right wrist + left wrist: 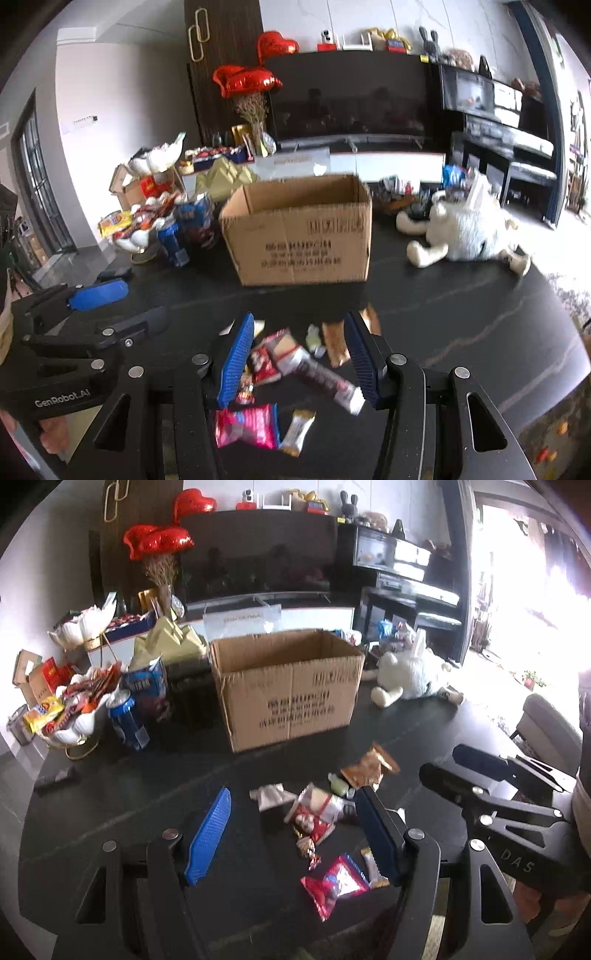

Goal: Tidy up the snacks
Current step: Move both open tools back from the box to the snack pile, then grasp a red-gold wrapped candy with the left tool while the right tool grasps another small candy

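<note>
Beyond the tongs, a white plush rabbit (410, 674) lies on the dark table (147, 775), off to the right. Far ahead stands a long dark television (351, 96), with red heart balloons (159, 541) and a bunch of dried stems (253, 110) ahead to the left. A black piano (506, 110) stands ahead right.

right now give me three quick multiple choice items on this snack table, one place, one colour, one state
1. Where is the cardboard box relative to the loose snack packets?
A. behind them
B. under them
C. on the floor

2. What colour is the plush toy?
A. white
B. green
C. black

3. The left tool is:
A. open, holding nothing
B. shut on a can
C. inside the box

Answers: 1 A, the box stands farther back on the table. 2 A, its fur is white. 3 A, its fingers stand apart above the packets.
</note>
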### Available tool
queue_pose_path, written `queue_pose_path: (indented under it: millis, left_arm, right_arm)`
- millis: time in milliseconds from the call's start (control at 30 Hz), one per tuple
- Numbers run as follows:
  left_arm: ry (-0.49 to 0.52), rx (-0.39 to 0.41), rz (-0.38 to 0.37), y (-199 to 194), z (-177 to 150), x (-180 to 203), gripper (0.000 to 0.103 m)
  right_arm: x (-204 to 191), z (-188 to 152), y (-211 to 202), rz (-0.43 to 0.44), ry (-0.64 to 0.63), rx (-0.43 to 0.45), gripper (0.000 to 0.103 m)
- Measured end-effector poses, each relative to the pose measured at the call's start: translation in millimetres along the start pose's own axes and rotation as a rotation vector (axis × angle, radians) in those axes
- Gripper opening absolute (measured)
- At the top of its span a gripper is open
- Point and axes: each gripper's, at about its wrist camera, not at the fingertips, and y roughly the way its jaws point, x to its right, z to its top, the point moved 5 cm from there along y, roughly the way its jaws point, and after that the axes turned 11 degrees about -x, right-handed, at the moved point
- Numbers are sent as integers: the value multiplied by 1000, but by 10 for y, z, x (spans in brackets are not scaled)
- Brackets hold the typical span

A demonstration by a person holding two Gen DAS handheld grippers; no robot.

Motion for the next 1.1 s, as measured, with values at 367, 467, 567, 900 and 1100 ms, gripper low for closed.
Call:
queue_pose_path:
  millis: [367,467,567,900,1100]
  left_arm:
    - [35,-69,-38,239,-361,78,69]
    - [34,-98,-54,342,-434,78,69]
    - [25,-129,-67,452,-508,59,69]
    - [13,-199,-87,767,-629,22,68]
    - [7,-236,-102,975,-621,5,62]
  right_arm:
    - [17,-454,224,-10,10,-101,52]
    - [12,-529,292,-3,16,-130,52]
    - [18,-597,374,-3,31,-164,52]
    - [37,-822,703,17,61,-279,52]
    - [65,-877,871,26,83,-322,52]
